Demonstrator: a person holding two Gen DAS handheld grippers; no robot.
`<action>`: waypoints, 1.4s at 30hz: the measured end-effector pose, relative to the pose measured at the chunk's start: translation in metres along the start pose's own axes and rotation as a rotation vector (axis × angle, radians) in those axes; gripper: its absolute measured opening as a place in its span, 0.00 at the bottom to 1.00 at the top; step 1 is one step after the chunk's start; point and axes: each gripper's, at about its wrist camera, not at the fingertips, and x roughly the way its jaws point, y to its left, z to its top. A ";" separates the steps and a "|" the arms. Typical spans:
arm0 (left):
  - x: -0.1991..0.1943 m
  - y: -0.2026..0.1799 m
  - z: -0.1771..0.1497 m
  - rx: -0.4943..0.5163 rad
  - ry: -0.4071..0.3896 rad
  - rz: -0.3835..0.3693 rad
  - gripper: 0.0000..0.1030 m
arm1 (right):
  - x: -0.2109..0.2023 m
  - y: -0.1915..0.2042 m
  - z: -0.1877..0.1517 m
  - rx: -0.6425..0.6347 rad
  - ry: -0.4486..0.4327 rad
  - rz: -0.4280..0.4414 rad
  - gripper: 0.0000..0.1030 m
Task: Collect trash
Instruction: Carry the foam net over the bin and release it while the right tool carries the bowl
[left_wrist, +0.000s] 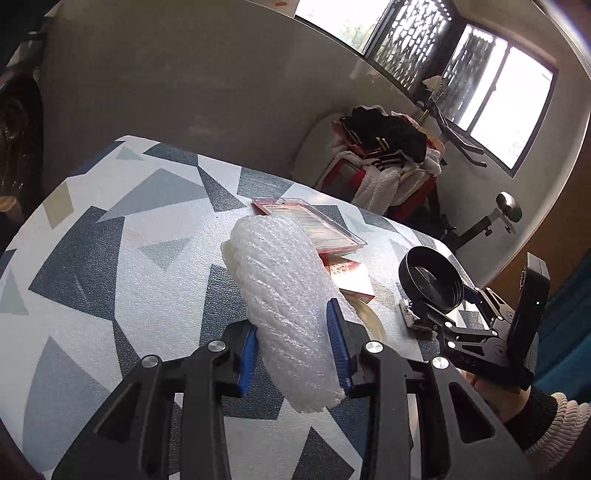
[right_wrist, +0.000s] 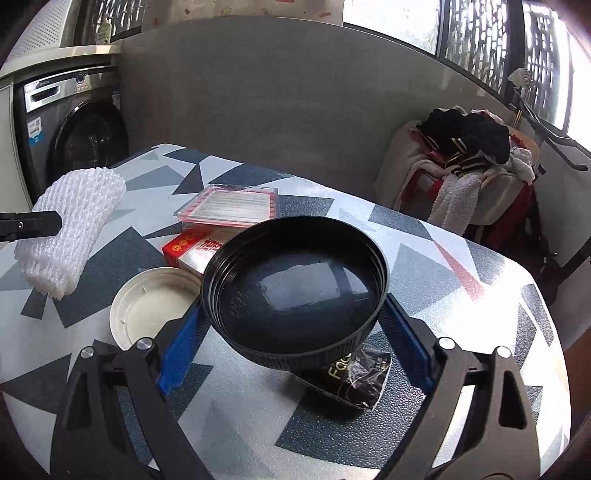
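The left gripper has its blue-padded fingers pressed against both sides of a white foam net sleeve, holding it lifted above the tabletop. The right gripper grips a black screw lid, inside up, its fingers set wide apart on the lid's rim, raised over a crumpled dark wrapper printed with pale letters reading "Fac". Just left of it lies a cream lid, touching a red carton with gold characters, and behind that lies a clear flat case with a label too small to read. The patterned tabletop lies bare on its left and near parts; its rounded far edge stands close to a grey wall. Beyond are a "Leader" washing machine and a clothes-piled chair.
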 end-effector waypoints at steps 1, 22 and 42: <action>-0.007 -0.003 -0.002 0.016 -0.002 -0.001 0.33 | -0.007 -0.001 0.001 0.020 -0.007 0.008 0.87; -0.112 -0.080 -0.142 0.133 0.093 -0.083 0.33 | -0.201 0.018 -0.081 0.162 -0.047 0.072 0.87; -0.155 -0.101 -0.225 0.190 0.187 -0.086 0.54 | -0.267 0.061 -0.130 0.143 -0.065 0.112 0.87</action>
